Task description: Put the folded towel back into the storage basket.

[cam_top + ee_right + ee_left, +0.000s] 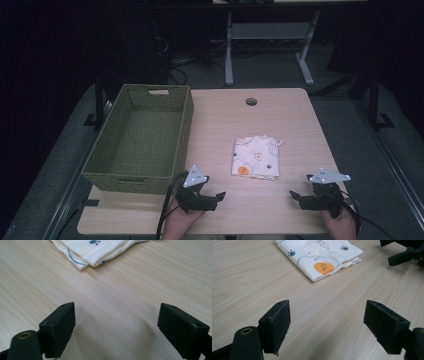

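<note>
- Left tongs and right tongs — both spread wide, holding nothing, low over the table at its near edge.
- Folded cloth lies flat between and ahead of them, likely staged for pickup.
- Wicker basket at left — probably the drop spot.

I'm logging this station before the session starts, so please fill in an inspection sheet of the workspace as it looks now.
Surface: light wood-grain table, with a round cable hole near the far edge.
Job's things: folded cream cloth with animal prints lying flat mid-table; empty green woven rectangular basket at the table's left side.
Clutter: nothing seen.
Grippers: left gripper and right gripper both open, holding nothing, near the front edge.
Cables: black cable trailing from the left gripper; more cables on the floor beyond the table.
Surroundings: dark room, grey floor, white table legs behind.
</note>
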